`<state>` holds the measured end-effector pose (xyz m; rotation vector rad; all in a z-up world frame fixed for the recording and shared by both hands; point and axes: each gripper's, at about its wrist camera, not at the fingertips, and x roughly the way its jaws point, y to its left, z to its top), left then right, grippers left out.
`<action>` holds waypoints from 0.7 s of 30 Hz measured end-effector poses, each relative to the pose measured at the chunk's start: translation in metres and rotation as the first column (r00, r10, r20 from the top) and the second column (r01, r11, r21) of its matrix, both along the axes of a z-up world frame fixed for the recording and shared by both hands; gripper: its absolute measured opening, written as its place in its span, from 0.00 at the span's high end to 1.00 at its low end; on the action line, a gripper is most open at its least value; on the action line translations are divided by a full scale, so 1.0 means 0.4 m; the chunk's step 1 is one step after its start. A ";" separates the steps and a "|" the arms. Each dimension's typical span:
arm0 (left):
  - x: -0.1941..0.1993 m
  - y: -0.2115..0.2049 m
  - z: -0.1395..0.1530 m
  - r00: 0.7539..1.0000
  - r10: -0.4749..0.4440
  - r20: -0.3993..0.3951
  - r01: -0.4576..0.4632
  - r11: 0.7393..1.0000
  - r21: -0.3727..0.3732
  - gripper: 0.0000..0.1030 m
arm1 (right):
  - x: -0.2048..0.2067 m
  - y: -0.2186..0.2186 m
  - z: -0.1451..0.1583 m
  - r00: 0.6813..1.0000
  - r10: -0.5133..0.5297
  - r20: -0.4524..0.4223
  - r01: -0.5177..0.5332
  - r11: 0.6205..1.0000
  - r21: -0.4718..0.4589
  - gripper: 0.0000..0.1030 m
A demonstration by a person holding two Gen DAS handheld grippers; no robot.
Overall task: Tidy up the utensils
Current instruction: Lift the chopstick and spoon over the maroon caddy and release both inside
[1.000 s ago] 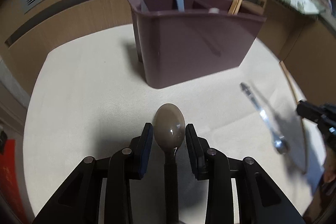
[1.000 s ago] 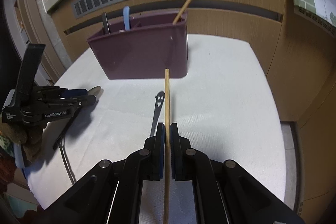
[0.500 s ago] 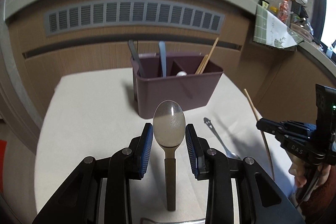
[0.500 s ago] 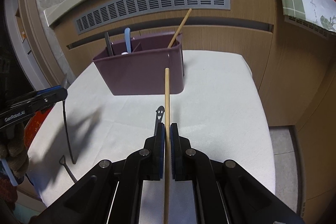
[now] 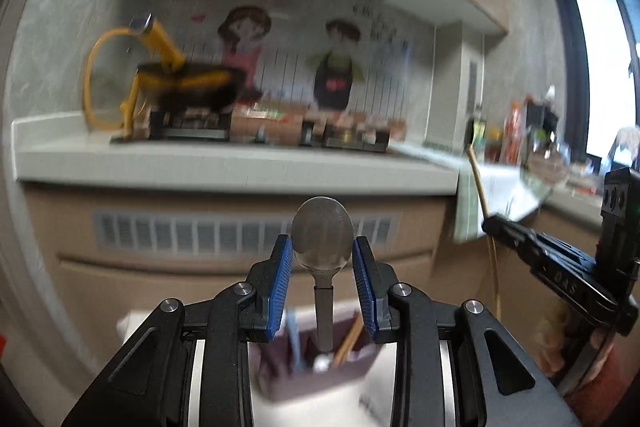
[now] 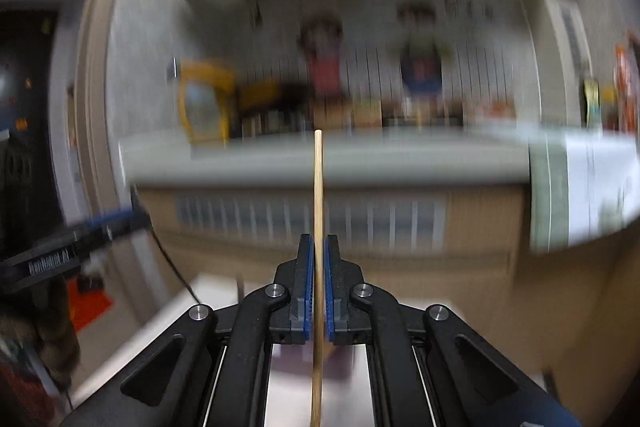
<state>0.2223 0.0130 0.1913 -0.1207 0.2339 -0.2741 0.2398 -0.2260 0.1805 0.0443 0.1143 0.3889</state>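
Note:
My left gripper [image 5: 322, 263] is shut on a metal spoon [image 5: 322, 241], bowl pointing up between the blue pads, handle hanging down over the purple utensil caddy [image 5: 316, 367]. The caddy sits low in the left wrist view, blurred, holding a blue handle and wooden chopsticks. My right gripper [image 6: 318, 259] is shut on a wooden chopstick [image 6: 318, 195] held upright. The right gripper also shows in the left wrist view [image 5: 496, 227] at the right, chopstick [image 5: 478, 183] rising from it. The left gripper shows at the left of the right wrist view [image 6: 116, 223].
Both cameras face a kitchen counter [image 5: 240, 163] with a stove, a yellow object [image 5: 152, 43] and bottles [image 5: 516, 131] at the right. A vented wooden panel [image 5: 192, 235] runs below it. The white table [image 5: 380, 387] lies beneath the caddy.
Both grippers have tilted and lifted upward, so the views swung from the tabletop to the counter. The spoon and chopstick stay gripped. The caddy dropped to the bottom of the left view.

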 end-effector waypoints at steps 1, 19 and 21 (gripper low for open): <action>0.028 0.007 0.014 1.000 -0.005 0.005 0.005 1.000 -0.018 0.69 | 0.017 0.004 0.014 0.999 -0.009 0.036 0.008 1.000 0.022 0.96; 0.343 0.073 -0.304 0.955 -0.044 -0.292 0.013 0.994 -0.106 0.69 | 0.395 0.136 -0.326 0.982 -0.057 -0.181 0.069 0.996 0.057 0.96; 0.356 0.064 -0.342 0.940 -0.082 -0.330 0.043 0.991 -0.123 0.69 | 0.403 0.140 -0.364 0.965 -0.027 -0.261 0.035 0.999 0.025 0.94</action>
